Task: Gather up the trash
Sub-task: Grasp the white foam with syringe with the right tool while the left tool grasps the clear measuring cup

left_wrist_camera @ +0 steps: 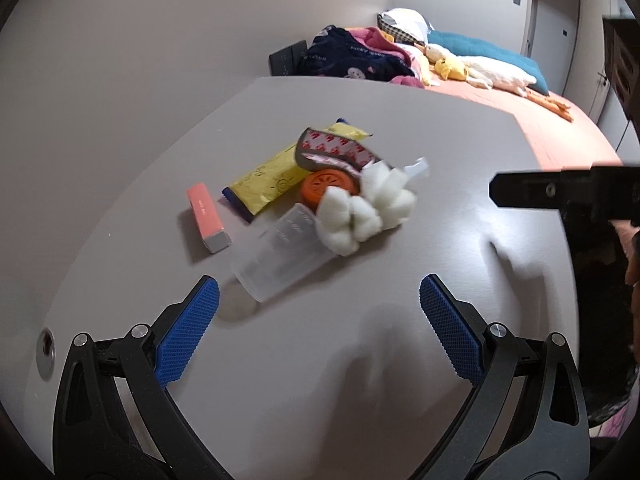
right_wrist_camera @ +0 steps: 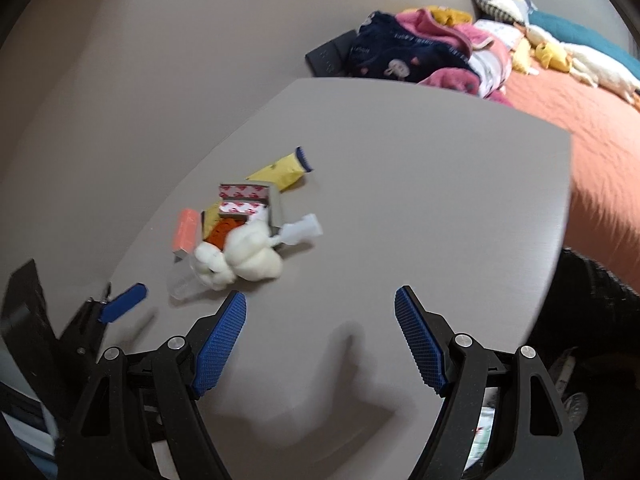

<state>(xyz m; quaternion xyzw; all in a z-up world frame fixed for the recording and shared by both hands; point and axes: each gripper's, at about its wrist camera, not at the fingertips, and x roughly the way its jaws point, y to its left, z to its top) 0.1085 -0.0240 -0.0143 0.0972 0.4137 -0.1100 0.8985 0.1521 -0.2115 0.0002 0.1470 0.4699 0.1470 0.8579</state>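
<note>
A pile of trash lies on the grey table [left_wrist_camera: 360,352]: a clear plastic cup [left_wrist_camera: 280,256] on its side, white cotton wads [left_wrist_camera: 360,212], an orange round lid [left_wrist_camera: 330,186], a yellow wrapper [left_wrist_camera: 276,178], a red-and-white tape strip [left_wrist_camera: 340,150] and a pink box [left_wrist_camera: 208,218]. My left gripper [left_wrist_camera: 318,300] is open and empty just in front of the cup. My right gripper [right_wrist_camera: 320,320] is open and empty, just right of the cotton wads [right_wrist_camera: 240,258]. The pink box [right_wrist_camera: 186,232], yellow wrapper [right_wrist_camera: 286,168] and a small clear plastic piece [right_wrist_camera: 302,230] show there too.
A bed with an orange cover [left_wrist_camera: 520,108], clothes [left_wrist_camera: 356,60] and plush toys [left_wrist_camera: 480,68] lies beyond the table's far edge. A black box [left_wrist_camera: 286,58] stands by the wall. The right gripper's dark body [left_wrist_camera: 560,192] reaches in from the right in the left wrist view.
</note>
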